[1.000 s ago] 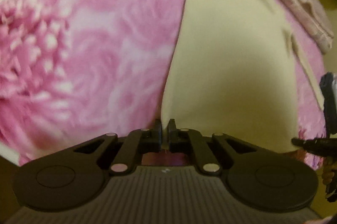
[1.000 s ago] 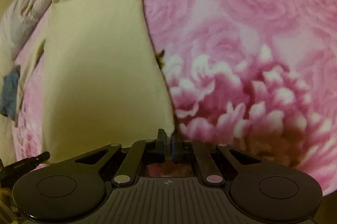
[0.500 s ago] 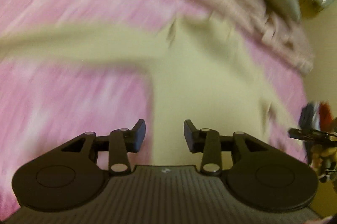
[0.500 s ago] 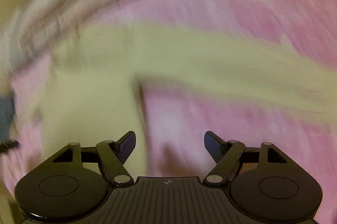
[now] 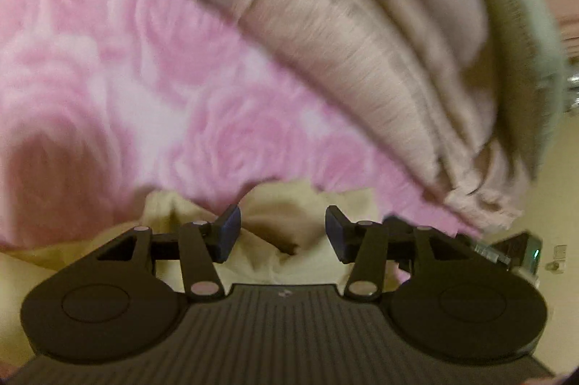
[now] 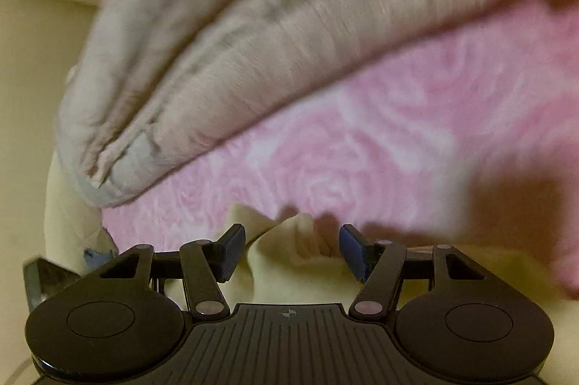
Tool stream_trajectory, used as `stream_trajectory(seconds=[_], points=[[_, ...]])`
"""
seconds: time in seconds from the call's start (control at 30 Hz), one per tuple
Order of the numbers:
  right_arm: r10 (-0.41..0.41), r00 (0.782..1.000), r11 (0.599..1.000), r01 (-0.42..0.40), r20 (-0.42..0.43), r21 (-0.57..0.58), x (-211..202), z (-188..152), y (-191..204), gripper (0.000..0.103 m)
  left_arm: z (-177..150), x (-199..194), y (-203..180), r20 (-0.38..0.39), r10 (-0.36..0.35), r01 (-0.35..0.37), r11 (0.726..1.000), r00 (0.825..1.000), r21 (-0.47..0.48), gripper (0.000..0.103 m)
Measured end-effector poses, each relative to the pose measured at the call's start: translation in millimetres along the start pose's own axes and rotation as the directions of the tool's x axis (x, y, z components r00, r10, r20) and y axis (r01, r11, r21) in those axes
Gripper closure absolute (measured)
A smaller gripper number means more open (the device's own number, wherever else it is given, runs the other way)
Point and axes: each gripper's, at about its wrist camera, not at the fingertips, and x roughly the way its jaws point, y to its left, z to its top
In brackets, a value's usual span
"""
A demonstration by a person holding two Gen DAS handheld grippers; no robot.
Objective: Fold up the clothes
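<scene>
A cream garment (image 5: 275, 204) lies on a pink rose-patterned blanket (image 5: 181, 95). Its rumpled far edge sits right at my fingertips in both views. My left gripper (image 5: 283, 225) has its jaws apart and still opening, with a bunched fold of the cream cloth between the blue pads (image 5: 231, 233), which do not press it. My right gripper (image 6: 293, 240) is also apart, its jaws closing, and a peak of the garment (image 6: 300, 280) stands between its pads untouched. Most of the garment is hidden under the grippers.
A thick folded beige quilt (image 5: 343, 41) lies across the blanket (image 6: 362, 149) just beyond the garment; it also shows in the right wrist view (image 6: 271, 41). A grey-green pillow (image 5: 524, 41) rests on it. Part of the other gripper (image 5: 506, 247) shows at the right edge.
Both grippers were shut at the garment's near edge. They have opened and swept forward fast over the garment to its far edge by the quilt.
</scene>
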Motion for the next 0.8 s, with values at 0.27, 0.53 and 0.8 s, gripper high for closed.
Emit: stream_trajectory(seconds=[0.27,0.53,0.8], points=[[0.174,0.976,0.980,-0.158,0.132,-0.121,-14,-23,-14,0.090,-9,5,2,0.134,-0.271,0.253,0.958,0.953,0.136,0.100],[-0.060,0.840,0.947,0.218,0.540,-0.234,-40,-20,-4,0.048,-3,11,-37,0.410,-0.117,-0.056,0.921,0.905,0.385,0.095],[-0.075,0.932,0.858,0.241,0.354,-0.454,-58,-67,11,0.049,-61,-23,-17,0.269,-0.194,0.052,0.888,0.943,0.457,0.091]])
